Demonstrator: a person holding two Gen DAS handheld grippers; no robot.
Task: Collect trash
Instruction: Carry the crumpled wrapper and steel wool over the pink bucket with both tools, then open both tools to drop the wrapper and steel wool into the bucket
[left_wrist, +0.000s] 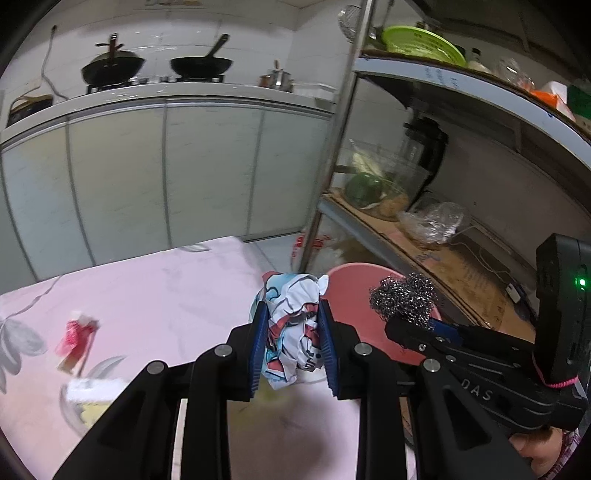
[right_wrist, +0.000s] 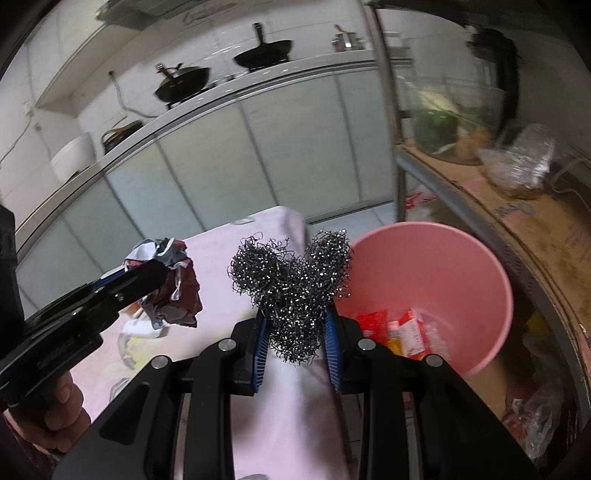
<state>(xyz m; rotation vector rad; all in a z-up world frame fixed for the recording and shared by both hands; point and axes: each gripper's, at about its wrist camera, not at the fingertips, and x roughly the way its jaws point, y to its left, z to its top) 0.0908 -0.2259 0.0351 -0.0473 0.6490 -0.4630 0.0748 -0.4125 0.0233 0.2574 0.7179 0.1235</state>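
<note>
with my left gripper (left_wrist: 291, 347) clamping a crumpled wrapper (left_wrist: 293, 332) and my right gripper (right_wrist: 295, 332) squeezing a steel scourer (right_wrist: 291, 288), the pink bin (right_wrist: 480, 266) sits just right of both, nearer the right.

Left gripper (left_wrist: 291, 341) enters from the bottom centre of its own view, angled downward, blue pads pressed on a crumpled wrapper (left_wrist: 293, 332). Right gripper (right_wrist: 295, 332) sits likewise at bottom centre of its view, pads clamped on a steel wool scourer (right_wrist: 291, 288). A hand (right_wrist: 55, 410) grips the left tool's handle at lower left.
</note>
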